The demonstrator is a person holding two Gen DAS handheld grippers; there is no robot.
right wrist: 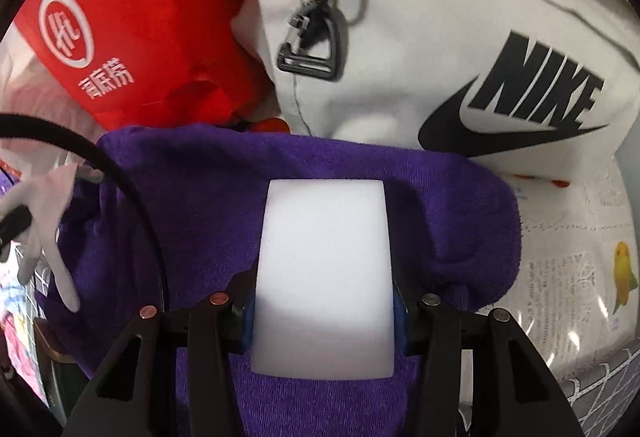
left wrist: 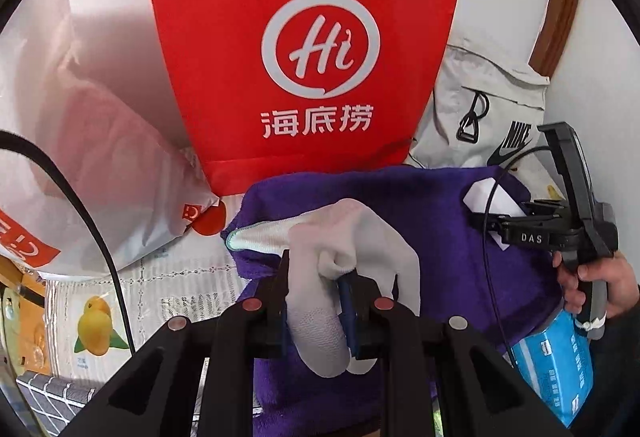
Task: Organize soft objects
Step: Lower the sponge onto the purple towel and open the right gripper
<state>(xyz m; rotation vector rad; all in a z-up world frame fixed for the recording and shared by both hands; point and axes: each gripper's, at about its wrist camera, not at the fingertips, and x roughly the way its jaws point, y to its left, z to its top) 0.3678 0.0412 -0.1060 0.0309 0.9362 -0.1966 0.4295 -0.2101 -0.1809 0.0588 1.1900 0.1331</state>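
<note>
My left gripper (left wrist: 318,293) is shut on a white knit glove (left wrist: 340,237), which hangs over a purple towel (left wrist: 460,257). The glove also shows at the left of the right wrist view (right wrist: 44,213). My right gripper (right wrist: 324,309) is shut on a white foam sponge block (right wrist: 324,257), held just above the purple towel (right wrist: 200,189). In the left wrist view the right gripper (left wrist: 492,221) sits at the right with the white sponge (left wrist: 486,197) between its jaws.
A red Haidilao bag (left wrist: 304,37) stands behind the towel. A grey Nike bag (right wrist: 460,37) lies at the back right. A white plastic bag (left wrist: 80,157) is at the left. A blue tissue pack (left wrist: 556,365) sits at the right. A fruit-print table cover (right wrist: 580,257) lies underneath.
</note>
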